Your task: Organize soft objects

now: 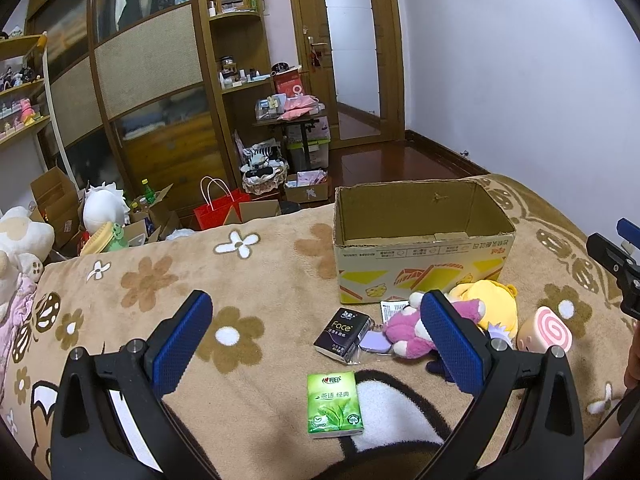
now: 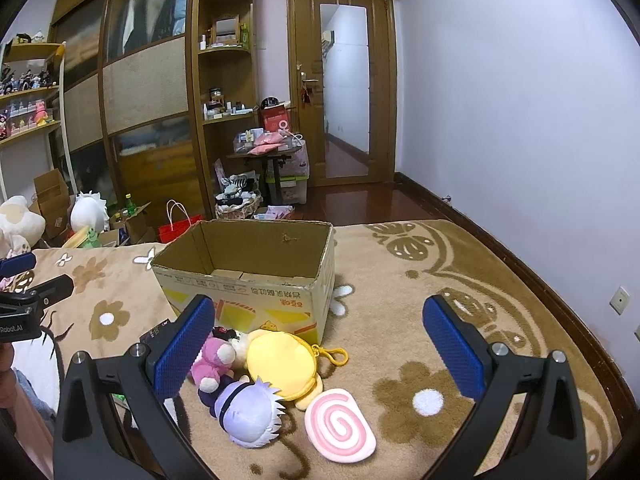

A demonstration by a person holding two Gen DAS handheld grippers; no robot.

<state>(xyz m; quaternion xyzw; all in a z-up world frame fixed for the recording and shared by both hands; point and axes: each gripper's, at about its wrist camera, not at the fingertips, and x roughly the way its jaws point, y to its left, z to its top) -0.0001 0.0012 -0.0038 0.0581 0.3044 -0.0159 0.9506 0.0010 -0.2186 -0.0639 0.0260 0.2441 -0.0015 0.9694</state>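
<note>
An open, empty cardboard box (image 1: 420, 236) stands on the flowered blanket; it also shows in the right wrist view (image 2: 248, 276). In front of it lie a pink plush (image 1: 412, 332) (image 2: 214, 360), a yellow plush (image 1: 492, 304) (image 2: 280, 364), a purple-haired plush doll (image 2: 248, 412) and a pink swirl-roll squishy (image 1: 546, 330) (image 2: 340, 426). A black tissue pack (image 1: 344, 334) and a green tissue pack (image 1: 334, 404) lie nearer. My left gripper (image 1: 316, 336) is open and empty above the tissue packs. My right gripper (image 2: 318, 340) is open and empty above the plush pile.
The blanket (image 1: 180, 288) covers a bed. Beyond its far edge are a red bag (image 1: 218, 210), boxes and plush toys (image 1: 102, 208) on the floor, a wardrobe and a cluttered small table (image 1: 292, 114). A white wall (image 2: 520, 120) runs along the right.
</note>
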